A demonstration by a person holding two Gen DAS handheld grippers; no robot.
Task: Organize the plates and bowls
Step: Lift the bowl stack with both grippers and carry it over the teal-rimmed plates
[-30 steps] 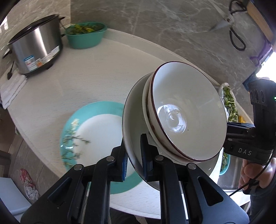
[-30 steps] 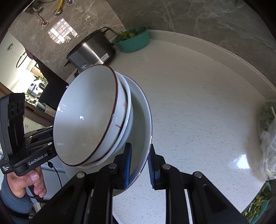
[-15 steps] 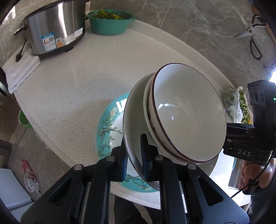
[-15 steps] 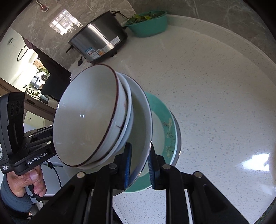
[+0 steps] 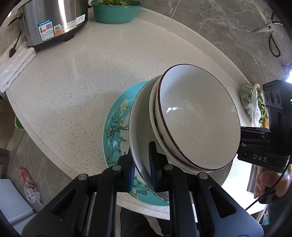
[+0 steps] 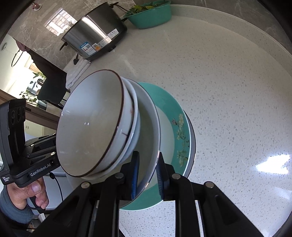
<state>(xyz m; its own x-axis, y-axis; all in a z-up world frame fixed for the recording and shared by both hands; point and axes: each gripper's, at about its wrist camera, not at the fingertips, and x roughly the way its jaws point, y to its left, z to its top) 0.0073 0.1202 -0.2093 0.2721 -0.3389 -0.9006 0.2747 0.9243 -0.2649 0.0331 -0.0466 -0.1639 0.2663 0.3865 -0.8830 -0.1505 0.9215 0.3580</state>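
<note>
Both grippers hold one stack from opposite sides. The stack is a large white bowl (image 5: 140, 131) (image 6: 147, 127) with two smaller bowls nested in it; the top one (image 5: 199, 118) (image 6: 91, 125) has a dark red rim. My left gripper (image 5: 142, 164) is shut on the large bowl's rim, and my right gripper (image 6: 147, 173) is shut on the rim across from it. Directly below the stack a teal plate with a flower pattern (image 5: 116, 124) (image 6: 180, 131) lies on the pale counter (image 5: 73, 82). Whether the stack touches the plate is hidden.
A steel cooker (image 5: 53, 21) (image 6: 94, 40) and a teal basin of greens (image 5: 116, 11) (image 6: 151, 14) stand at the counter's far side. A folded white towel (image 5: 16, 67) lies left of the cooker. Bagged greens (image 5: 253, 105) lie at the right. Scissors (image 5: 270, 31) hang on the wall.
Both grippers have come down and moved over the teal plate with the bowl stack. The plate now sits right under the stack, and the cooker and basin look nearer.
</note>
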